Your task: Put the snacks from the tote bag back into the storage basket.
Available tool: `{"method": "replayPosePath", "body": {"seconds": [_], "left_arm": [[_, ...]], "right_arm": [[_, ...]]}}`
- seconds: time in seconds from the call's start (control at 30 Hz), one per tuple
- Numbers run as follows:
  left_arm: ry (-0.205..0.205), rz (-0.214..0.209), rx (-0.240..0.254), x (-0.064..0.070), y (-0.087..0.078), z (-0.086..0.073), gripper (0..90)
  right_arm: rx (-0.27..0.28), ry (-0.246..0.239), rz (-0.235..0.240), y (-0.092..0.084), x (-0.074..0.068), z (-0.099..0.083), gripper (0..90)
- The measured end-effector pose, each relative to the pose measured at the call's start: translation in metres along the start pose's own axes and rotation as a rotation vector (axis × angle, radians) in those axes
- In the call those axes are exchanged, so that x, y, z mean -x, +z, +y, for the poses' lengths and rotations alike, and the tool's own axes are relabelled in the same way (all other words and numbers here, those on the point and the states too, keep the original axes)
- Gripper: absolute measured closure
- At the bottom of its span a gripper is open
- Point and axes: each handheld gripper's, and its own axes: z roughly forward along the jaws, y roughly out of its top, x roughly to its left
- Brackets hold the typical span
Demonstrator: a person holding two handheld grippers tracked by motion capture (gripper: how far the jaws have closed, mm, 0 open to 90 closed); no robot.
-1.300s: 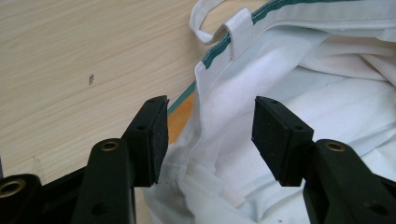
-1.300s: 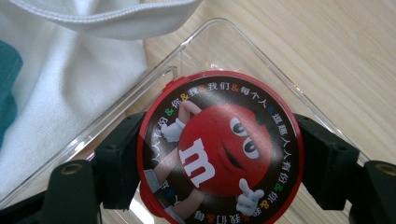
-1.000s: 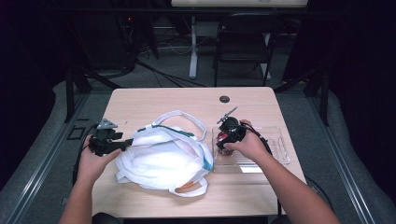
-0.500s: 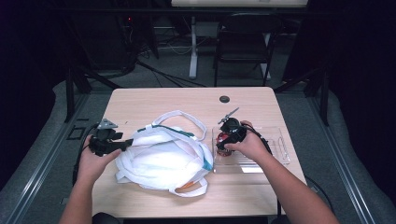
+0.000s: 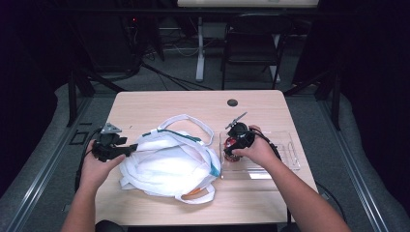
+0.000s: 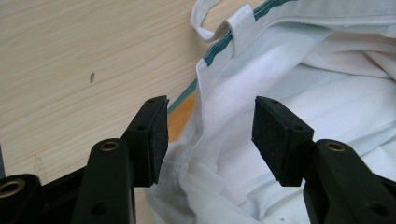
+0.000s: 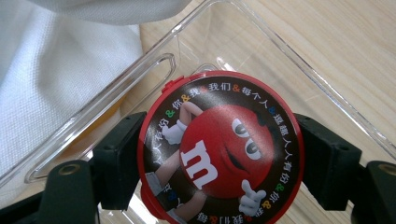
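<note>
Red-lidded candy tub (image 7: pixel 219 149) is sitting clamped between my right gripper (image 5: pixel 235 144)'s jaws, over the clear plastic tray (image 5: pixel 285 154) beside the white cloth bag (image 5: pixel 169 164). I am holding my left gripper (image 6: pixel 208 140) wide open, straddling the bag's rim at its left edge.

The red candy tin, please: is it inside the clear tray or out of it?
Inside: the red candy tin sits between the clear tray's walls, gripped by the right tongs.
</note>
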Motion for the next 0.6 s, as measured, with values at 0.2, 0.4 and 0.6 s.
{"method": "replayPosePath", "body": {"seconds": [0.2,0.4,0.6], "left_arm": [[0.003,0.001,-0.003,0.000,0.000,0.000,46.1],[0.001,0.007,0.004,0.001,0.001,0.000,46.1],[0.000,0.006,0.000,0.001,0.001,0.000,46.1]], "right_arm": [[0.002,0.009,-0.004,-0.002,0.000,0.000,23.9],[0.027,0.021,0.000,-0.007,0.000,0.000,24.1],[0.034,0.018,-0.009,-0.012,-0.001,-0.002,24.4]]}}
